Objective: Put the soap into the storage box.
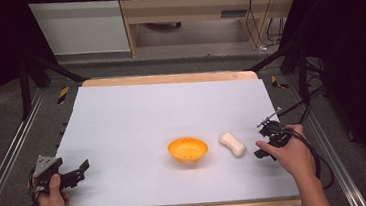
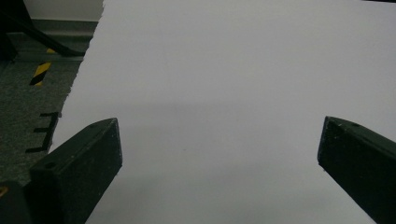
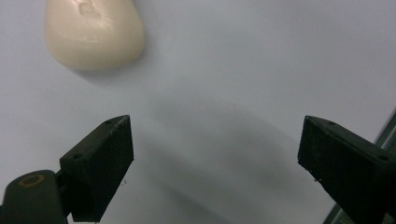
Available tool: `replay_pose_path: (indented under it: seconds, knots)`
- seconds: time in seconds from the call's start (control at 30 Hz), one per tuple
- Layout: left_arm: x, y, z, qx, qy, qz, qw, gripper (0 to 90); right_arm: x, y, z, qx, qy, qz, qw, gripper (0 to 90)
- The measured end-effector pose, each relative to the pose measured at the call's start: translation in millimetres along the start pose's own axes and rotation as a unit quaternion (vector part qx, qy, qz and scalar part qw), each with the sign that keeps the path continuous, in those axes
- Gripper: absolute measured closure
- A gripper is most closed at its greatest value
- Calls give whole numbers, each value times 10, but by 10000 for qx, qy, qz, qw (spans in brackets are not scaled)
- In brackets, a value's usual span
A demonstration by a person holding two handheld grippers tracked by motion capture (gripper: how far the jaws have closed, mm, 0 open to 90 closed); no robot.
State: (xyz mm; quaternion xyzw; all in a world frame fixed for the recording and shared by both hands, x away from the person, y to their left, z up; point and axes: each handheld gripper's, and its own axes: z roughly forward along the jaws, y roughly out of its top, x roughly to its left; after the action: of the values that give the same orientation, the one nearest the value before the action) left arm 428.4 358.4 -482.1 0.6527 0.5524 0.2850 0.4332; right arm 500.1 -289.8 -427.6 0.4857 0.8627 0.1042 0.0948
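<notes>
While the right gripper (image 1: 264, 146) sits at the right side of the white sheet (image 1: 137, 117), its jaws stand apart with nothing between them; its own view shows bare sheet in the gap. Soap (image 1: 233, 144), a cream bone-shaped bar, lies flat on the sheet just left of that gripper, apart from it, and appears at the upper left of the right gripper view (image 3: 93, 35). Bowl (image 1: 188, 149), orange and upright, sits just left of the soap, not touching; looks empty. Judgement: the bar is the nearest thing to the right jaws, so it is likely the piece being handled, with the bowl close by as a likely receptacle. Left gripper (image 1: 74, 175) rests at the sheet's near-left corner, jaws wide, empty, well apart from both items — probably parked clear of the work.
</notes>
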Motion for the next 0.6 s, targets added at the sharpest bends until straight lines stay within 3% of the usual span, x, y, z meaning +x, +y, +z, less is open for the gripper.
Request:
replay_pose_path:
  seconds: [0.1, 0.6]
  knots:
    - [4, 1, 0, 9, -2, 12, 10000, 0, 65, 89, 19, 123, 23, -68, 9999, 118]
    - [5, 2, 0, 19, -6, 12, 10000, 0, 281, 438, 57, 192, 117, -353, 9991, 120]
